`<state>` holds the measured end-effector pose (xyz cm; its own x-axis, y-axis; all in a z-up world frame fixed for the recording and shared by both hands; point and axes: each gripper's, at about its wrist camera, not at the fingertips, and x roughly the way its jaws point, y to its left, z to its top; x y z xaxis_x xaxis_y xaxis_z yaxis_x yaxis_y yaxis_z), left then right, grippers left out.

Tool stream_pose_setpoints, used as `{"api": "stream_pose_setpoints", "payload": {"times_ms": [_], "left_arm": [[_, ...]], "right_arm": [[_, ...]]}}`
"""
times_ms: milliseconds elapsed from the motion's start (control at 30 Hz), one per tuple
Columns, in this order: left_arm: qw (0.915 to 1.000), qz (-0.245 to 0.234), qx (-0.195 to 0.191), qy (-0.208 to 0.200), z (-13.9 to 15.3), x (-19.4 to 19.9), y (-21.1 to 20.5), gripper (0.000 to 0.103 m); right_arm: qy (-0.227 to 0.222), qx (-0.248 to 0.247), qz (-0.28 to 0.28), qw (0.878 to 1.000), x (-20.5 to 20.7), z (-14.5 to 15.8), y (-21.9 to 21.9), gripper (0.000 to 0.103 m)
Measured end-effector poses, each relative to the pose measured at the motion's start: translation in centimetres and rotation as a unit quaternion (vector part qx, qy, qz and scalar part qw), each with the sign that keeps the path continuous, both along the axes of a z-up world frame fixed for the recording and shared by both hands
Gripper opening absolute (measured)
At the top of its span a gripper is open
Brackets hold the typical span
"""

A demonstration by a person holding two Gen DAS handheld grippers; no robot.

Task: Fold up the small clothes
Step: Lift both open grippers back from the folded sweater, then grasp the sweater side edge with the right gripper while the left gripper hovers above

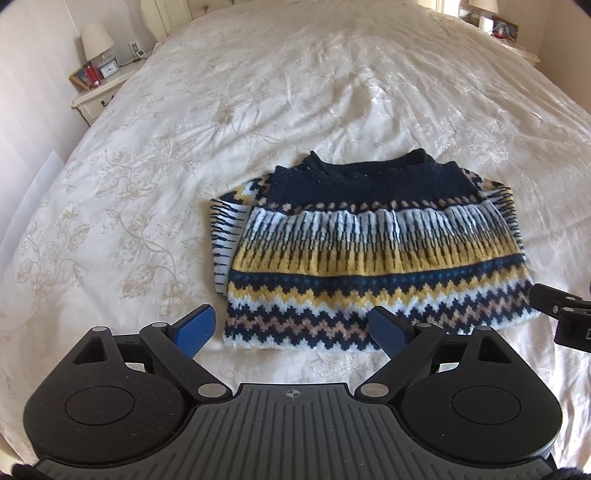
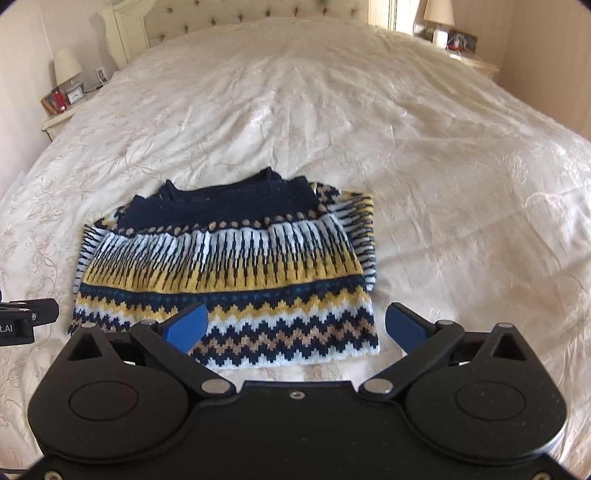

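Observation:
A small knitted sweater [image 1: 369, 258] in navy, yellow, pale blue and tan zigzag bands lies folded into a rough rectangle on the bed, its navy neck part at the far side; it also fills the near middle of the right wrist view [image 2: 229, 273]. My left gripper [image 1: 293, 328] hovers open above the sweater's near left corner, blue pads wide apart with nothing between them. My right gripper [image 2: 295, 326] stands open over the near right corner, also empty. Each gripper's black tip shows at the edge of the other's view [image 1: 554, 306] [image 2: 22, 317].
The cream floral bedspread [image 1: 258, 110] spreads around the sweater on all sides. A bedside table with a lamp [image 1: 96, 40] and a clock stands at the far left. Another bedside table with a lamp [image 2: 437, 13] is at the far right, beside a tufted headboard [image 2: 258, 14].

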<state>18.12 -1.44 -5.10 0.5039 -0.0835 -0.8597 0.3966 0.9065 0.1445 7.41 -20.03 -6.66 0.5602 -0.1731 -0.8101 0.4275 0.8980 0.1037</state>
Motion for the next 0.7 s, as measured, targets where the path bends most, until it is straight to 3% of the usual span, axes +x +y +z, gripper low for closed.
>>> {"api": "stream_pose_setpoints", "payload": {"times_ms": [300, 700], "left_arm": [[0.9996, 0.008, 0.018, 0.020, -1.5, 0.2, -1.5, 0.090], [0.9975, 0.045, 0.030, 0.046, -3.4, 0.9, -3.6, 0.090]], "right_arm": [[0.026, 0.080, -0.016, 0.996, 0.4, -3.3, -4.3, 0.099], [0.027, 0.141, -0.016, 0.989, 3.5, -8.1, -12.0, 0.097]]}}
